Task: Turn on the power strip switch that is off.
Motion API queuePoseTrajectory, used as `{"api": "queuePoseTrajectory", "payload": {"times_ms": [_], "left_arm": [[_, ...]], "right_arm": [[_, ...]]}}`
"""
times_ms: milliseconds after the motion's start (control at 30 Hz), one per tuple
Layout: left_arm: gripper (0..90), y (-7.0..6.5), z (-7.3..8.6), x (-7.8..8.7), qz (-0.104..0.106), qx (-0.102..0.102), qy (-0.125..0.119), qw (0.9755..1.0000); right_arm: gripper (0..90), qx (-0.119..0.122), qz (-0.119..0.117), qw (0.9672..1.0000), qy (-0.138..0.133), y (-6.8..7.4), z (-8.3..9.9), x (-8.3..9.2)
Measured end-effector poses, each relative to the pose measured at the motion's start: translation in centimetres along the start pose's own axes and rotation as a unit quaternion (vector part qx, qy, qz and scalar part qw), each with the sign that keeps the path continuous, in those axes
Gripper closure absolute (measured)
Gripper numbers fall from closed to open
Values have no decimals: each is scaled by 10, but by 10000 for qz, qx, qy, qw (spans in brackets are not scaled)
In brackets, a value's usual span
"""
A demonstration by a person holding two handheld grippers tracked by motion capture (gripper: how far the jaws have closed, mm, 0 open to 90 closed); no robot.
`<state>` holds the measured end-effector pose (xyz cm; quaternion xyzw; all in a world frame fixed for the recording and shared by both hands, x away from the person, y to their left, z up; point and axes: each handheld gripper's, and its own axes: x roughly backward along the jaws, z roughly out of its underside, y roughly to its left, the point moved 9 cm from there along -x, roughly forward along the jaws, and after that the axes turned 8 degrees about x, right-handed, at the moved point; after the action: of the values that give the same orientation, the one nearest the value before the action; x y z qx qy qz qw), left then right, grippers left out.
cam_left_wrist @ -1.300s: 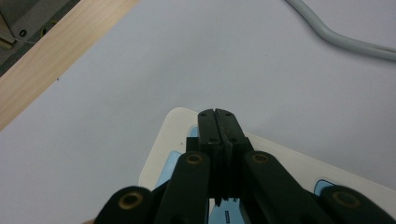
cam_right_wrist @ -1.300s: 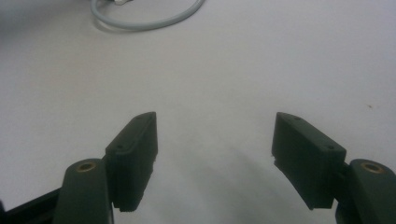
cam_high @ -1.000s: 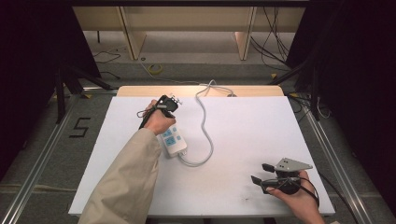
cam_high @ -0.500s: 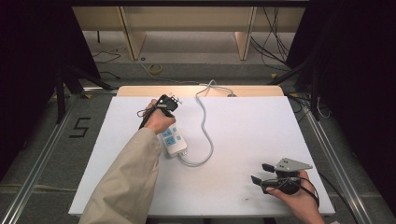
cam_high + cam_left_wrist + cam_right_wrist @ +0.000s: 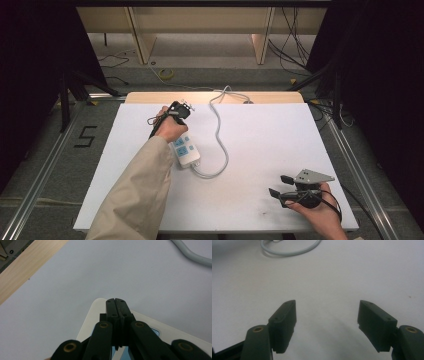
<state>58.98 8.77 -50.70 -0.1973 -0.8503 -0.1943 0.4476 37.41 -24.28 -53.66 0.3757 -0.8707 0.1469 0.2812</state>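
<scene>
Nothing has shifted since a second ago. Left gripper (image 5: 116, 300), jaws together, stays over power strip (image 5: 185, 152) at table (image 5: 280, 125) ten o'clock; probably pressing. Right gripper (image 5: 280, 185), jaws apart, idles at five o'clock.

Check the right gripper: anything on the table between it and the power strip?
Nothing visible. The right gripper rests open near the table's front right corner, jaws apart over bare white surface. Between it and the power strip lies open tabletop, with the strip's own grey cable looping off its near end. The left gripper is shut over the strip.
</scene>
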Motion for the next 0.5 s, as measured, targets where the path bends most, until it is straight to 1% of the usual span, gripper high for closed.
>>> {"api": "queuePoseTrajectory", "payload": {"times_ms": [200,367,500], "left_arm": [[898,2,1,-3,-16,16,47,10000],[898,2,1,-5,1,56,44,10000],[898,2,1,-6,-9,47,65,10000]], "right_arm": [[322,1,-5,10000,-4,0,0,0],[322,0,-8,10000,-7,0,0,0],[322,-17,-5,10000,-12,0,0,0]]}}
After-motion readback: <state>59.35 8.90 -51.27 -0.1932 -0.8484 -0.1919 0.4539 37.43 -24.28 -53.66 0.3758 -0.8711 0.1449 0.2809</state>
